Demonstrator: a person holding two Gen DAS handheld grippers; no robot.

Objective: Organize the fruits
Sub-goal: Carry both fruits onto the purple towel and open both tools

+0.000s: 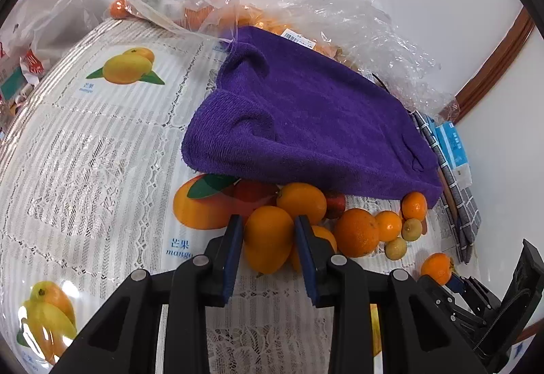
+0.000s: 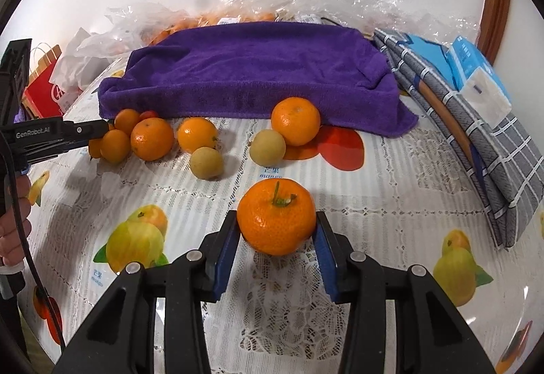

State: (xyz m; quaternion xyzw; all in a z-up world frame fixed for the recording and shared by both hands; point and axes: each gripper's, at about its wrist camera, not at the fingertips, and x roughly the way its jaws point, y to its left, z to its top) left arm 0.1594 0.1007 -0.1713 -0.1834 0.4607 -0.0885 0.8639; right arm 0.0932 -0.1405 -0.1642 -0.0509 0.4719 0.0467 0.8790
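My left tongs (image 1: 268,234) are clamped on an orange (image 1: 268,239) at the near edge of the fruit pile (image 1: 357,231). Other fruits touch it, so if I pull fast, I think they could roll off the table (image 1: 102,153). If I squeeze too hard, it may squish. The pile sits just in front of the purple towel (image 1: 306,122). My right tongs (image 2: 276,231) are clamped on a tangerine (image 2: 276,217), away from the pile. It is round and smooth, so it might slip out if I tip my hand.
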